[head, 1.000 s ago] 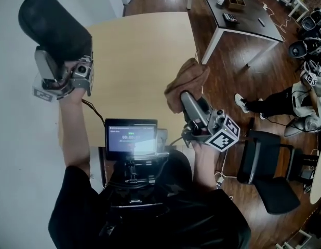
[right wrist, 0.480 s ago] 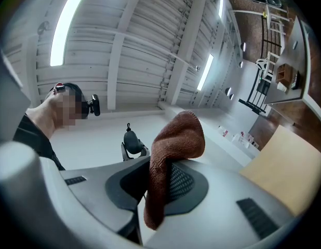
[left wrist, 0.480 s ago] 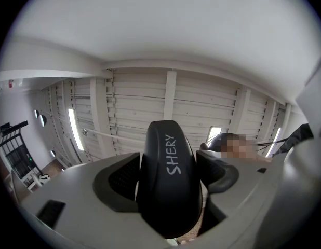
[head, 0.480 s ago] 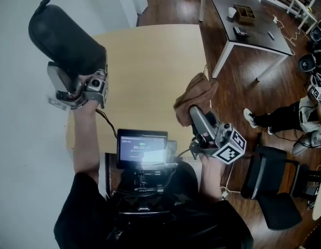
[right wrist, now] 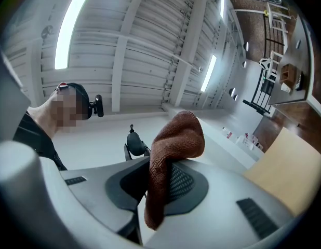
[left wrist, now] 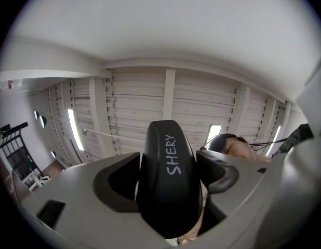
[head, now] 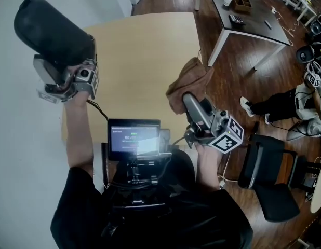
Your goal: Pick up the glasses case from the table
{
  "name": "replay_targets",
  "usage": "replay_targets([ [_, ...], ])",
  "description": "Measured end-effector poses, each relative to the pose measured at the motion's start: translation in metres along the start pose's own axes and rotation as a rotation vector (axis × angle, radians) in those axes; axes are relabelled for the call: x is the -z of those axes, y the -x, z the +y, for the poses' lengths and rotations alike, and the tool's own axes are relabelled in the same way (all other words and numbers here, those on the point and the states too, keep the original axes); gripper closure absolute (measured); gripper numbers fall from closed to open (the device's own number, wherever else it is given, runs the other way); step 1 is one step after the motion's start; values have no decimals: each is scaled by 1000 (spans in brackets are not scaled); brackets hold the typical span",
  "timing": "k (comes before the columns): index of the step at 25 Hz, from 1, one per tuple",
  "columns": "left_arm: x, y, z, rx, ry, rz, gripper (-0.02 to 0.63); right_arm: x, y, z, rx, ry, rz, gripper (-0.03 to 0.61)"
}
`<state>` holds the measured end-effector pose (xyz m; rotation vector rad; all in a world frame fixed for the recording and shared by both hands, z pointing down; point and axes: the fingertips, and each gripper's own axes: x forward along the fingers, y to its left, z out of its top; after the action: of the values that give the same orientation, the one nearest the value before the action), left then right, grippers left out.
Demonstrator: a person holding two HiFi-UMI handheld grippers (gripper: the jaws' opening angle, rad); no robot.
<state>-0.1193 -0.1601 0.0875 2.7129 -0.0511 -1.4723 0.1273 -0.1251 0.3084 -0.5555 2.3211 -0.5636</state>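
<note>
holding the case (head: 51,32) high, the left gripper (head: 64,66) has its jaws fairly wide apart and pressed on the case's two sides. in the left gripper view the black shell stands up between the pads with its rounded end toward the ceiling, filling the gap with no slack on either side. from the head view the case is well off the table (head: 145,61), up at the left and beyond the table's left edge, with no part of it touching the wood. so the pick-up itself looks done: the thing is gripped, lifted and hanging free. the right gripper (head: 188,101) is at the table's right edge and tilted upward. its jaws are drawn narrow and pinch a brown cloth (head: 187,82), which bunches above the pads and hangs down below them in the right gripper view. the task says nothing of the cloth, so it counts for nothing here as far as i can judge. what is left seems small: hold the grip steady so the smooth, rounded shell does not slide out of the pads. no place to set the case down is named. the grip sits near the case's lower end, with most of the case above the pads, so a tip sideways looks like the main risk.
</note>
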Motion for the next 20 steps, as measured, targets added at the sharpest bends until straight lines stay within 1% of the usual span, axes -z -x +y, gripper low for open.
replay_targets([
  [2, 2, -2, 1, -11, 3, 1, 261, -2, 2, 1, -2, -2, -2, 518],
  [6, 4, -5, 0, -3, 5, 4, 261, -5, 1, 3, -11, -2, -3, 518],
  [9, 5, -2, 8, -54, 9, 4, 261, -7, -1, 6, -22, 3, -2, 518],
  [11, 6, -3, 9, -70, 4, 9, 261, -9, -2, 7, -27, 5, -2, 518],
  [14, 8, -8, 5, -55, -3, 19, 261, -10, -3, 9, -32, 6, 0, 518],
  [20, 7, -6, 3, -23, 11, 1, 261, -11, -4, 12, -42, 13, 5, 520],
])
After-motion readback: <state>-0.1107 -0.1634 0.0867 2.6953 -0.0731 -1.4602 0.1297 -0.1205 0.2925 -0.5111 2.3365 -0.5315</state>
